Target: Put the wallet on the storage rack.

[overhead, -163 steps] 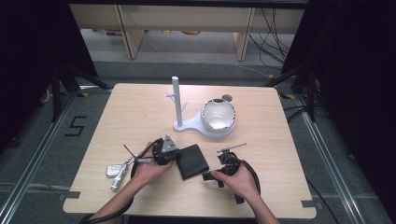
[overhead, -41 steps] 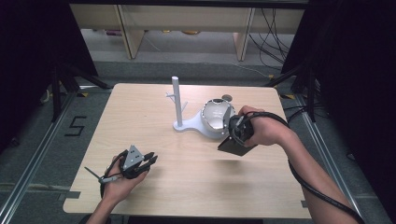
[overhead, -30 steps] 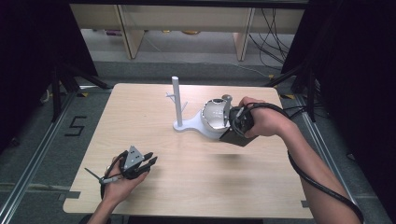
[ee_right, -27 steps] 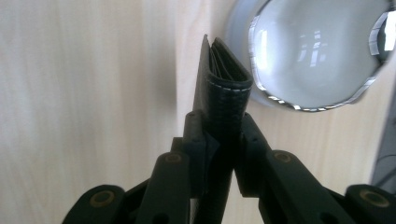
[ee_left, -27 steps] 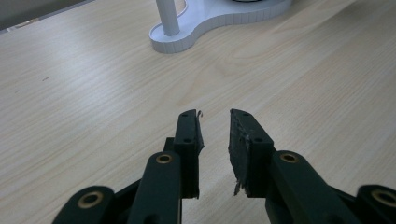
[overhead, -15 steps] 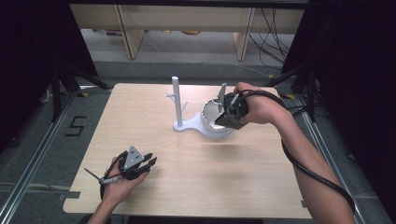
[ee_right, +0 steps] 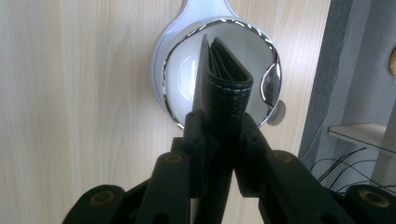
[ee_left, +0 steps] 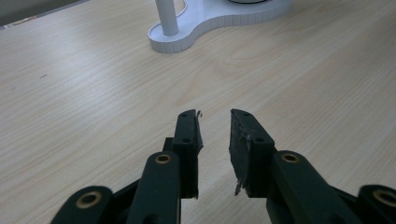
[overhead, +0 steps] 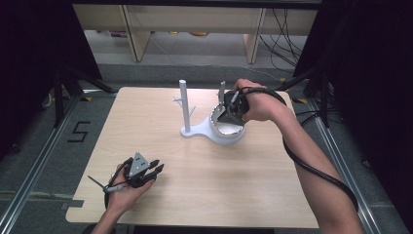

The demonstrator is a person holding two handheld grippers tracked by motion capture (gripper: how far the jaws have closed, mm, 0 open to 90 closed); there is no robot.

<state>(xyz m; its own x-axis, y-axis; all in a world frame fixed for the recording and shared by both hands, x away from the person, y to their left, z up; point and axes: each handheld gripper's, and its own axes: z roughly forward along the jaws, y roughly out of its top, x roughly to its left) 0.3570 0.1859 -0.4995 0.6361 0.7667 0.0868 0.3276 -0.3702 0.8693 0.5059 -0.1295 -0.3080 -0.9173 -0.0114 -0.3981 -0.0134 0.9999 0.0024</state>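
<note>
Light wood table [overhead: 195,195]: 1 black wallet [ee_right: 224,88] is clamped by the right gripper [ee_right: 223,126] above 1 white stand's dish [ee_right: 163,74]; the left gripper [ee_left: 215,133] is held apart, empty.

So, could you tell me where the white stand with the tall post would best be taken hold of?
Probably by the upright round post of the white plastic stand, with a hand-held gripper coming level from the open left side. The post is slim enough to fit between jaws, while the flat base lies flush on the wooden table, and the bowl end is occupied by the black folded wallet.
</note>
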